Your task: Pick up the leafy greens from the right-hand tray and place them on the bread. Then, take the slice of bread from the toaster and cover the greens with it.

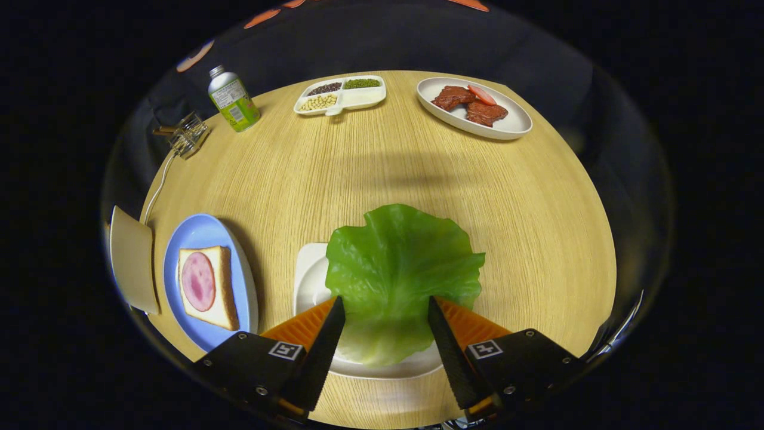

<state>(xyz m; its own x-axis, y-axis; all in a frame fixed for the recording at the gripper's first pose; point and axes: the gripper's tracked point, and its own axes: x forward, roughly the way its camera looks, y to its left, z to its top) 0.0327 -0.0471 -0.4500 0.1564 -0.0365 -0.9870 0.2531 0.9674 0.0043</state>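
Lettuce leaf [399,269] on white tray [310,280], near end between spread fingers [325,340] not pressing it, blue plate [206,236] with bread slice [225,286] and ham [198,280] left on bench [382,173].

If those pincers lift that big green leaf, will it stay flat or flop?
The lettuce leaf looks thin and ruffled, so it will probably droop. It overhangs its white tray, which suggests it weighs little. The gripper is open with the leaf's stem end between its fingers; that thicker part probably gives a firmer hold.
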